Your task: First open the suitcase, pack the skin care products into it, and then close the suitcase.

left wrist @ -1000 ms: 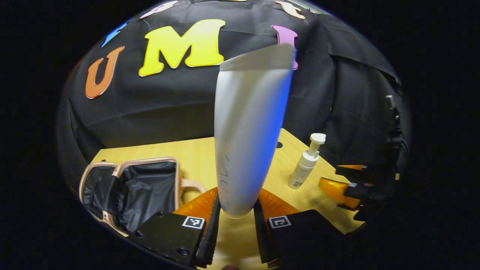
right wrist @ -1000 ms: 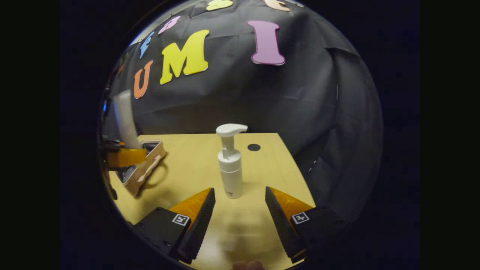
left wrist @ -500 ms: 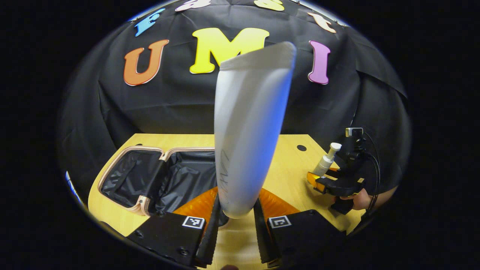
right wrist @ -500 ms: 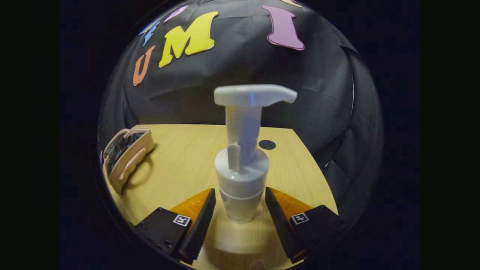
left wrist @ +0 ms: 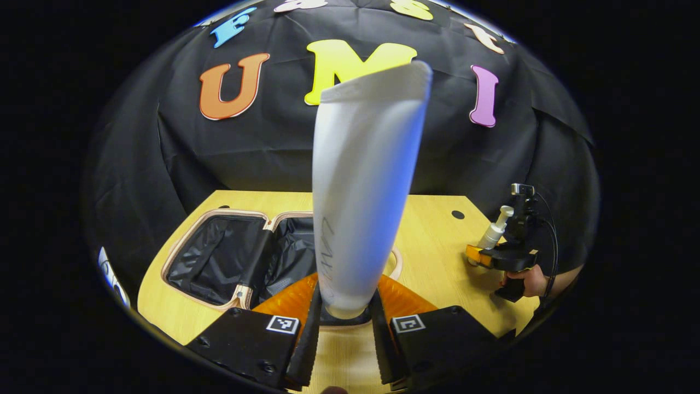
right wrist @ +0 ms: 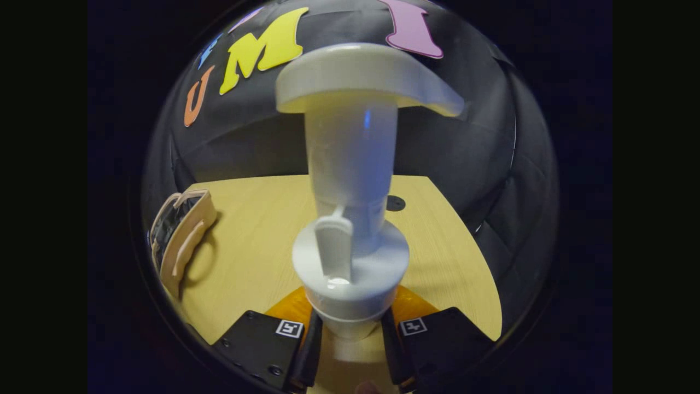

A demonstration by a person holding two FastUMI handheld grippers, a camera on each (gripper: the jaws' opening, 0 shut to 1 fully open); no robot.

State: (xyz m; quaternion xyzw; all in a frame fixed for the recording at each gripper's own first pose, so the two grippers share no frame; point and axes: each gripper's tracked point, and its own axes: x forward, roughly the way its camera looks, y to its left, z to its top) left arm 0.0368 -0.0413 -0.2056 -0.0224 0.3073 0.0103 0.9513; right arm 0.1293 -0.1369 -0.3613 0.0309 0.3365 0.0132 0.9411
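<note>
In the left gripper view, the left gripper (left wrist: pixel 343 334) sits at six o'clock, its two fingers closed tight on the lower end of a white tube (left wrist: pixel 363 186) that stands upright and rises toward twelve o'clock. Behind the tube, from about eight o'clock to the centre, a small suitcase (left wrist: pixel 229 257) lies open flat on the wooden table (left wrist: pixel 432 257), showing its black lining and pale pink rim. At three o'clock, well apart from the suitcase, a person's hand (left wrist: pixel 533 279) holds the right gripper (left wrist: pixel 495 257) against a white pump bottle (left wrist: pixel 492 235) standing near the table's edge.

In the right gripper view, the right gripper (right wrist: pixel 350 342) at six o'clock has its fingers closed in on both sides of the pump bottle (right wrist: pixel 353 180), gripping it just below the collar; the bottle stands upright with its pump head near twelve o'clock. The suitcase (right wrist: pixel 183 241) sits at nine o'clock on the table (right wrist: pixel 262 230).
</note>
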